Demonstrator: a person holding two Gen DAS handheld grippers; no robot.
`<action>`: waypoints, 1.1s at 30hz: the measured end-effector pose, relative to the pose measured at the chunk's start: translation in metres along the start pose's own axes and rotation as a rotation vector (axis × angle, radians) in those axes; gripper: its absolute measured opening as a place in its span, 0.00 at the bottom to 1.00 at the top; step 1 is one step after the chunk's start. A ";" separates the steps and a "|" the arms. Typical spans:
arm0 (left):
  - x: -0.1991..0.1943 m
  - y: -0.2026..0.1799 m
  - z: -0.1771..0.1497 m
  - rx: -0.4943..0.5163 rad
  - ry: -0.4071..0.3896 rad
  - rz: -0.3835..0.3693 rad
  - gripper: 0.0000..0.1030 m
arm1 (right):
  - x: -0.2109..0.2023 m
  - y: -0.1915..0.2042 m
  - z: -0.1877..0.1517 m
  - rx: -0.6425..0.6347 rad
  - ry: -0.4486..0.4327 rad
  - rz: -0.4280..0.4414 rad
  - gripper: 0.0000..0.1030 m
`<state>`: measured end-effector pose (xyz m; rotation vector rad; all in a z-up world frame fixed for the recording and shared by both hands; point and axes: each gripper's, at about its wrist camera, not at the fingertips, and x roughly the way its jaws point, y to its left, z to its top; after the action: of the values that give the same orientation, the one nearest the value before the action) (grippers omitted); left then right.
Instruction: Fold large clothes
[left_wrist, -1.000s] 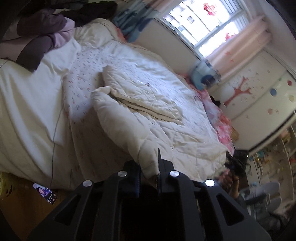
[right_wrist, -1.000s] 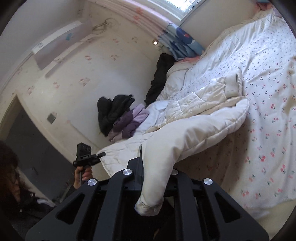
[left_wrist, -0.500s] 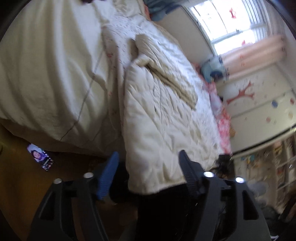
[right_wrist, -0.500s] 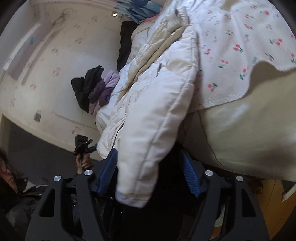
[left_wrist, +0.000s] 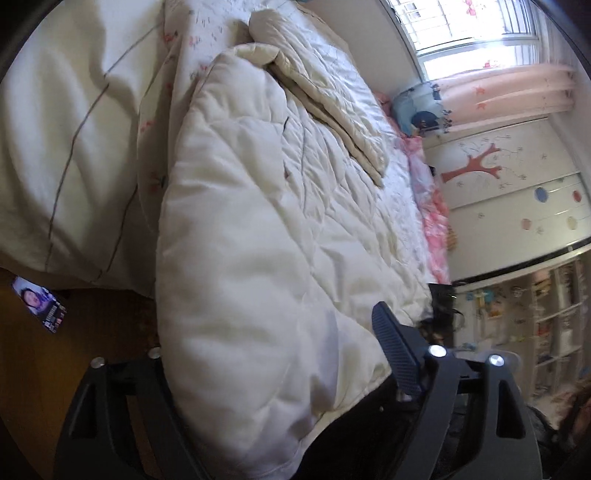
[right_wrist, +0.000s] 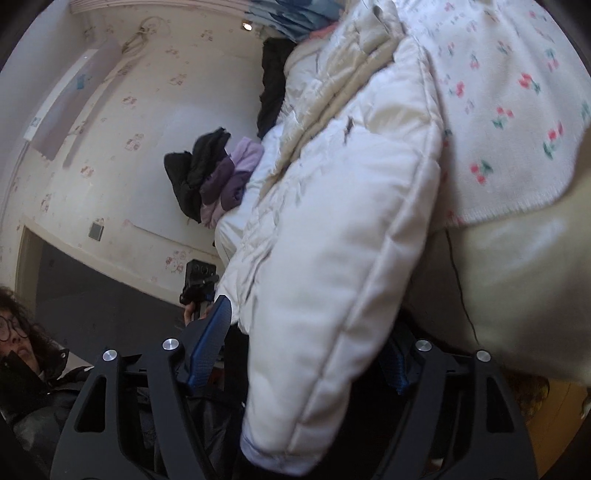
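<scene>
I'm seeing a cream quilted coat w/ a lilac cuff lining, lying on a white blanket w/ red cherry print.

Cream quilted padded coat lay spread across the bed, its puffy sleeve draped over the bed's edge, cuff hanging downward, upper part folded.
</scene>
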<state>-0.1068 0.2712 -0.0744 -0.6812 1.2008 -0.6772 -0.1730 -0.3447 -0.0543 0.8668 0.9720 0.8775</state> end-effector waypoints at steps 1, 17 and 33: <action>0.000 -0.005 0.001 0.010 -0.002 0.021 0.44 | 0.001 0.003 0.001 -0.011 -0.006 -0.001 0.36; -0.005 -0.030 0.002 0.151 -0.031 0.227 0.66 | -0.005 0.013 -0.005 -0.067 0.023 -0.195 0.52; -0.008 -0.037 -0.009 0.142 -0.123 0.305 0.14 | 0.018 0.086 -0.025 -0.446 0.022 -0.563 0.12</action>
<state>-0.1210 0.2539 -0.0428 -0.4033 1.1016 -0.4526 -0.2091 -0.2899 0.0097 0.1816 0.9232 0.5781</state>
